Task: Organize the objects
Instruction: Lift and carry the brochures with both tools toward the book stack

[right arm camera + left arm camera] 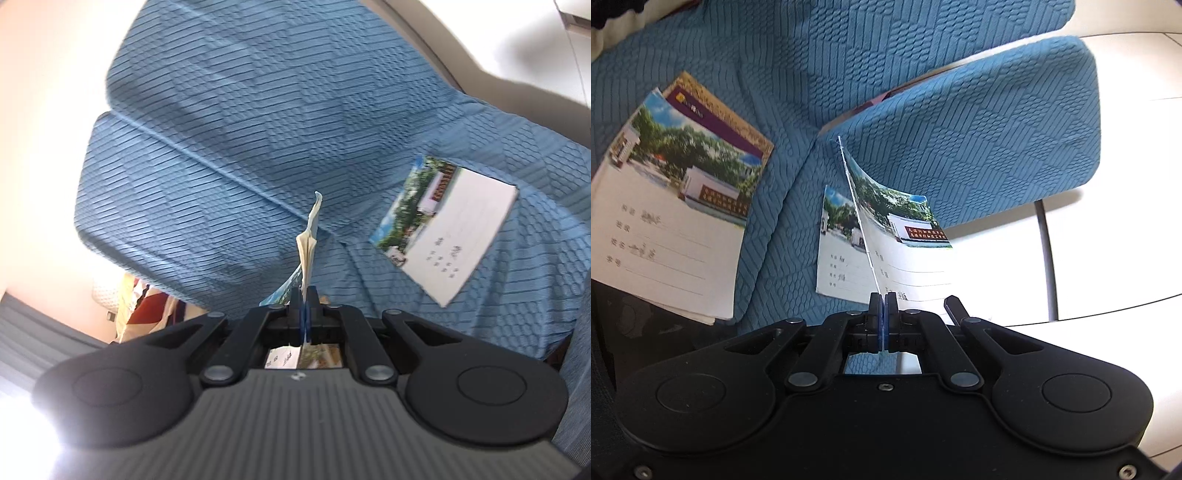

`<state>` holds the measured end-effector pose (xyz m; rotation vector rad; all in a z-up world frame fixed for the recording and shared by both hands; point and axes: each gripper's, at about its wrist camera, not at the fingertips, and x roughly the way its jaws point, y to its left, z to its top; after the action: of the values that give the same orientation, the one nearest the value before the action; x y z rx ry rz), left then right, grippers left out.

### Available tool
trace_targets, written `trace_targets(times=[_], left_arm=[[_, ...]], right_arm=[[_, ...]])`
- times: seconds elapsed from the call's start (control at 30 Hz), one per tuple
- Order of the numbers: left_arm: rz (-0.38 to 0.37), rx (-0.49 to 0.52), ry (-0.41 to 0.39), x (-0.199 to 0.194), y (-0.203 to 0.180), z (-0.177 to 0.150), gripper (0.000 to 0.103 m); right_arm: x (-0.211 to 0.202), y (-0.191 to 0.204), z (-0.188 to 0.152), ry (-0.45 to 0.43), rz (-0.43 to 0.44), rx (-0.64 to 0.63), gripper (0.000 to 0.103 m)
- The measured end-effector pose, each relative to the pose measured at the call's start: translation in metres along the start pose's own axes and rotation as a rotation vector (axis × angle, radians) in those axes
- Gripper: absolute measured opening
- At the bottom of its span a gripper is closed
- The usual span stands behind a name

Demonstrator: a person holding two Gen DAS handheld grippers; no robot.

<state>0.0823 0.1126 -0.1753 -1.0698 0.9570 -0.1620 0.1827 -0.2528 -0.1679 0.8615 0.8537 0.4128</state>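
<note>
- Notebooks are the thing to organize: the left gripper [882,301] is clamped on the edge of one thin notebook [908,236], lifted over the blue sofa cover [960,129].
- The right gripper [304,295] is clamped on a thicker notebook [308,243], seen edge-on.
- To do it well, I think both should hold firm and lower flat, because the covers bend.
- Farther, a stack [672,199] lies on the seat.
- Another notebook [447,229] lies flat; its writing is blurred, and the held covers are mostly hidden.
</note>
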Motion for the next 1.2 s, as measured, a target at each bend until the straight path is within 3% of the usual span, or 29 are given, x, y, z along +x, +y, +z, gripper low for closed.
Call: trace_targets(times=[0.3,0.6,1.2], left_arm=[[-0.046,0.003,-0.072,-0.056,0.01,0.025,0.0],[-0.031,-0.039,-0.119,-0.091,0.048,0.039,0.0],[0.105,-0.069,-0.17,-0.083,0.121,0.056,0.0]], right_arm=[[0.003,0.051,-0.018,0.014,0.038,-0.059,0.004],[0.034,0.071,-0.048,0.073,0.047,-0.096,0.004],[0.103,0.053,-0.104,0.176,0.006,-0.218,0.005]])
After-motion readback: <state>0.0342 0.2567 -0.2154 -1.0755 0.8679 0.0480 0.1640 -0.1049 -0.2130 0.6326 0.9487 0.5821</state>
